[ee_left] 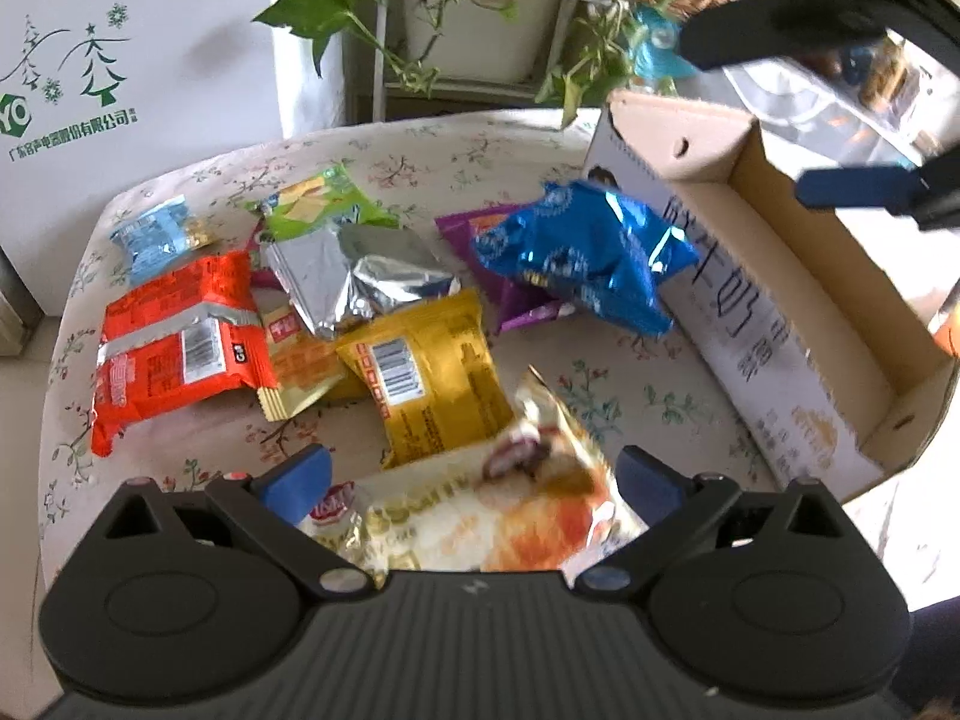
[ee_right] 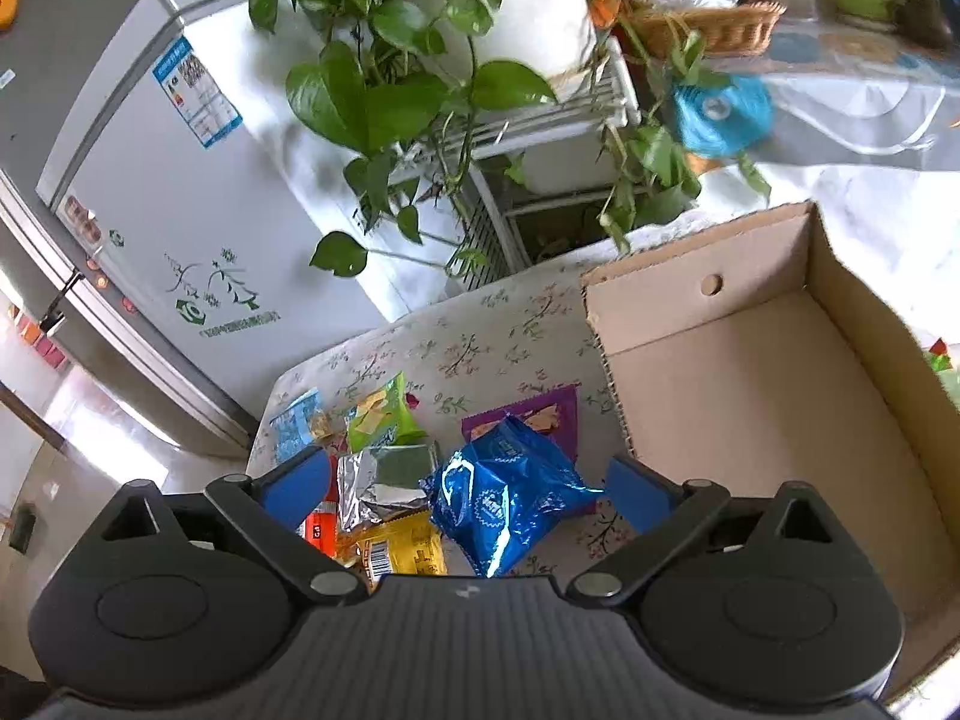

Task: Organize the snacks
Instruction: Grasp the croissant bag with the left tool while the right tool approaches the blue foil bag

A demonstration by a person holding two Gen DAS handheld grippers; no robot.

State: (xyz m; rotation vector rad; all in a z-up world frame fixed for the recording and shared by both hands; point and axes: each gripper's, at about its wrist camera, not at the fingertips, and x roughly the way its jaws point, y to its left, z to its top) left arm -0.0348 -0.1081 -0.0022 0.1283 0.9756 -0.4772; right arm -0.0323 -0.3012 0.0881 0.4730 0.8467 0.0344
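Observation:
Several snack packets lie on the floral tablecloth (ee_left: 420, 150): red (ee_left: 174, 342), yellow (ee_left: 432, 378), silver (ee_left: 354, 276), green (ee_left: 324, 204), light blue (ee_left: 156, 234), purple (ee_left: 462, 228) and blue foil (ee_left: 582, 258). My left gripper (ee_left: 471, 480) is open wide, low over a cream and orange packet (ee_left: 498, 516) that lies between its fingers. The pads do not visibly press on it. An empty cardboard box (ee_right: 750, 390) stands to the right. My right gripper (ee_right: 468, 486) is open with nothing in it, above the blue foil packet (ee_right: 504, 504) at the box's (ee_left: 840, 300) left edge.
A white freezer (ee_right: 180, 180) stands behind the table on the left. A trailing plant (ee_right: 390, 78) on a white rack hangs over the far edge. A wicker basket (ee_right: 708, 24) sits further back. The table's left edge drops off near the light blue packet (ee_right: 297, 426).

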